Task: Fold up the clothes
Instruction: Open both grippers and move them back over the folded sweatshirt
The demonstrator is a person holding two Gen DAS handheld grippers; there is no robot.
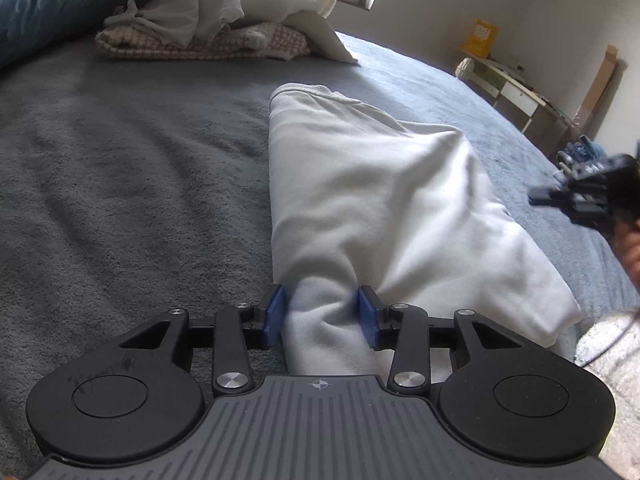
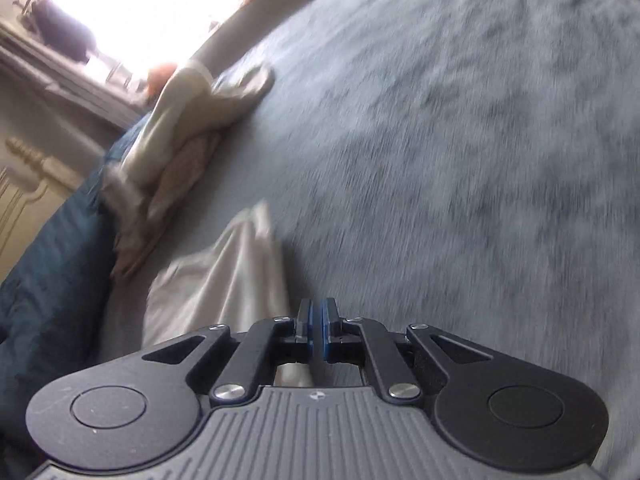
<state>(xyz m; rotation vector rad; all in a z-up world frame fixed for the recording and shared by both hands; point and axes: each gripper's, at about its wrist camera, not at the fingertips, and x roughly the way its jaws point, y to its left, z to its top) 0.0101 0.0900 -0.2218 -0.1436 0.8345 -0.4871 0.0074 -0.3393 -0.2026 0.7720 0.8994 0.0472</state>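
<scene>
Between the blue pads [image 1: 276,312] of the left gripper [image 1: 322,314] a bunched fold of soft white fleece is seen. The jaws are partly spread with the cloth filling the gap, but whether the pads press on it cannot be told. The fold belongs to the white garment [image 1: 376,200], which is laid in a long, thick, rounded roll on the bedspread [image 1: 120,168], stretching away from the gripper. The black linkage arms and ribbed grey body of the gripper are seen below the garment's near end.

The bedspread is grey and plush, with a short mottled nap. Beyond the garment's far end a pile of clothes [image 1: 216,20] is heaped: cream and pale grey pieces lie rumpled over a checked, woven-looking fold. To the right of the garment the right gripper [image 1: 560,200] is seen, blurred, above the bedspread.

In the right wrist view, the right gripper [image 2: 316,328] is shown with its blue pads pressed together and nothing caught between them. The garment [image 2: 224,276] is seen just left of its jaws, streaked by blur, and the pile [image 2: 176,132] lies beyond the garment. The furry bedspread [image 2: 460,140] fills the rest of the view.
</scene>
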